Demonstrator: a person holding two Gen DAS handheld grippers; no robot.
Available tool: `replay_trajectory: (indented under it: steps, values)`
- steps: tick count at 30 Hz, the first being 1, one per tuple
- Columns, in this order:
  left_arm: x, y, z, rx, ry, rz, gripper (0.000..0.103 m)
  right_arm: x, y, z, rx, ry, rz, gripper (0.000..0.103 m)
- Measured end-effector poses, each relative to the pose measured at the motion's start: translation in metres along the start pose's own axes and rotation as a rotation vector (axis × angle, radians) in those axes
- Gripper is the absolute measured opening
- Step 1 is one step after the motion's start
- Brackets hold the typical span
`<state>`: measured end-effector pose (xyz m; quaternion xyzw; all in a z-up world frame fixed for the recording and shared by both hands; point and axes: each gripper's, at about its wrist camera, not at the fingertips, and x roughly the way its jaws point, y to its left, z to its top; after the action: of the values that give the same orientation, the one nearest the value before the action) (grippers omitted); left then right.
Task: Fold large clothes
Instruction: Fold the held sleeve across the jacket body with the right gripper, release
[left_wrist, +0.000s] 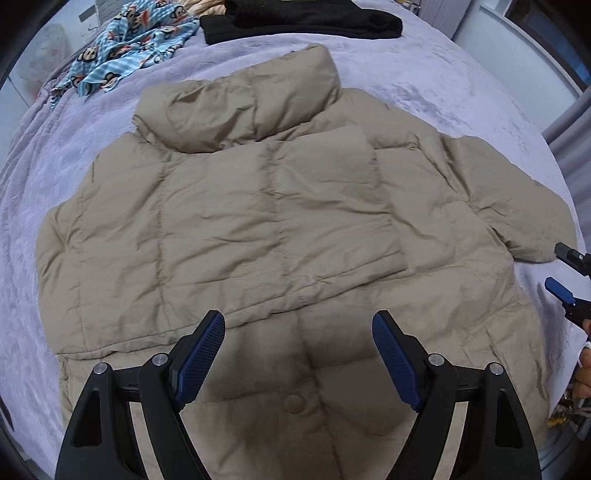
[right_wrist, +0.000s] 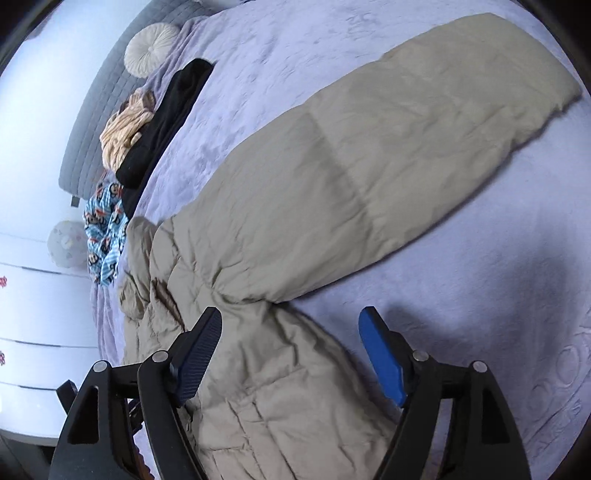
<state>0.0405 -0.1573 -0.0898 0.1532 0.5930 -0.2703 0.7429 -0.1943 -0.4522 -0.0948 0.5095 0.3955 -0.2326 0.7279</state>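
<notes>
A beige puffer jacket (left_wrist: 258, 221) lies flat on the lilac bedspread (left_wrist: 424, 81), collar at the far end. Its left sleeve is folded across the body; its right sleeve (right_wrist: 406, 155) stretches out sideways over the bed. My left gripper (left_wrist: 298, 325) is open and empty, hovering over the jacket's lower front above a snap button (left_wrist: 294, 402). My right gripper (right_wrist: 290, 321) is open and empty, just above the jacket's right side edge below the sleeve. It also shows at the right edge of the left wrist view (left_wrist: 563, 269).
At the bed's far end lie a black folded garment (left_wrist: 295, 18), a blue monkey-print cloth (left_wrist: 129, 48) and a tan knitted item (right_wrist: 123, 125). A round cream cushion (right_wrist: 149, 48) rests against the grey headboard (right_wrist: 92, 122). White drawers (right_wrist: 37, 314) stand beside the bed.
</notes>
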Motion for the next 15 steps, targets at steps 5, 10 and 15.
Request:
replay_trajectory:
  steps: [5, 10, 15]
  values:
    - [-0.005, -0.041, 0.001, 0.061, -0.009, -0.031, 0.083, -0.020, -0.049, 0.021, 0.111, -0.069, -0.027, 0.082]
    - [-0.002, -0.074, 0.015, 0.063, -0.026, -0.046, 0.083, -0.035, -0.102, 0.042, 0.292, -0.179, -0.009, 0.082]
    - [-0.003, -0.094, 0.033, 0.031, -0.052, -0.068, 0.083, -0.041, -0.132, 0.065, 0.394, -0.241, 0.033, 0.082]
